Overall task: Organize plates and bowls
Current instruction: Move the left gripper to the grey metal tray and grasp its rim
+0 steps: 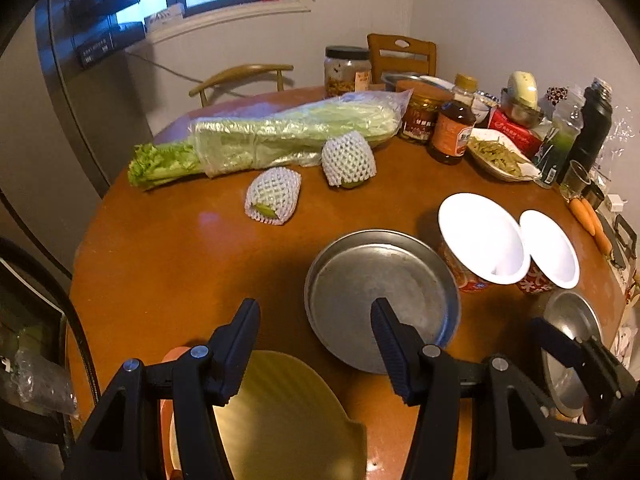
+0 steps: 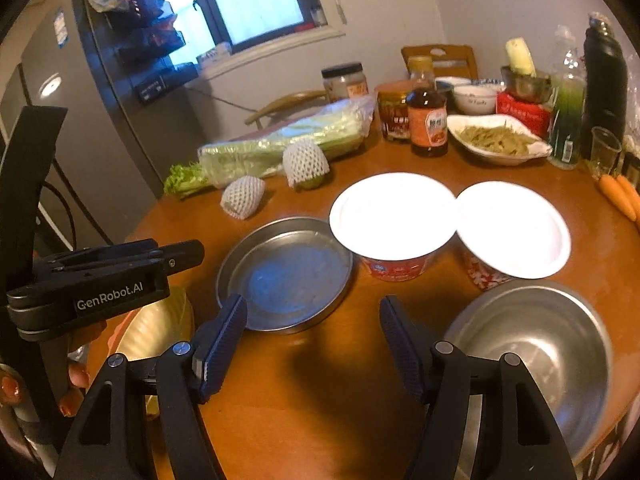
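The plates and bowls lie apart on the round table (image 2: 320, 420): steel plate (image 2: 286, 274), steel bowl (image 2: 536, 344), two paper bowls (image 2: 394, 210), yellow plate (image 1: 288, 412). Nothing is stacked, I judge. Left gripper (image 1: 316, 344) and right gripper (image 2: 314, 344) stand wide, empty.
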